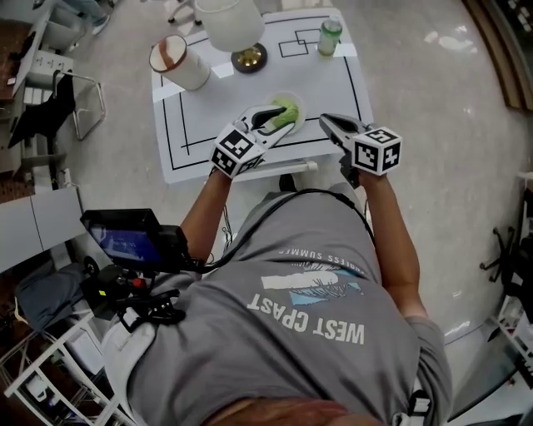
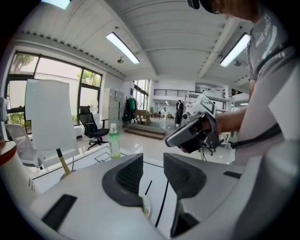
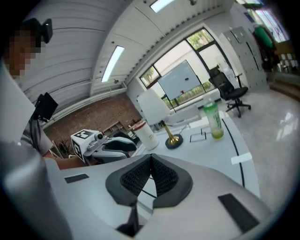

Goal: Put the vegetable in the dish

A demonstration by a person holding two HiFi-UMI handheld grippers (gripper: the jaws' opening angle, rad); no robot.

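Note:
A leafy green vegetable (image 1: 289,108) lies in a small pale dish (image 1: 301,103) near the front edge of the white table (image 1: 333,79). My left gripper (image 1: 279,115) hangs above the dish and hides part of it; its jaws stand apart with nothing between them (image 2: 153,161). Below them a sliver of the dish (image 2: 146,206) shows in the left gripper view. My right gripper (image 1: 326,122) is held up beside the dish on the right, jaws touching and empty (image 3: 151,161). Each gripper shows in the other's view, both raised off the table.
At the table's far side stand a lamp with a white shade (image 1: 233,23) and brass base (image 1: 249,58), a white canister with a brown-rimmed lid (image 1: 177,62) and a green bottle (image 1: 330,37). Black lines mark the tabletop. A chair (image 1: 75,104) stands on the left.

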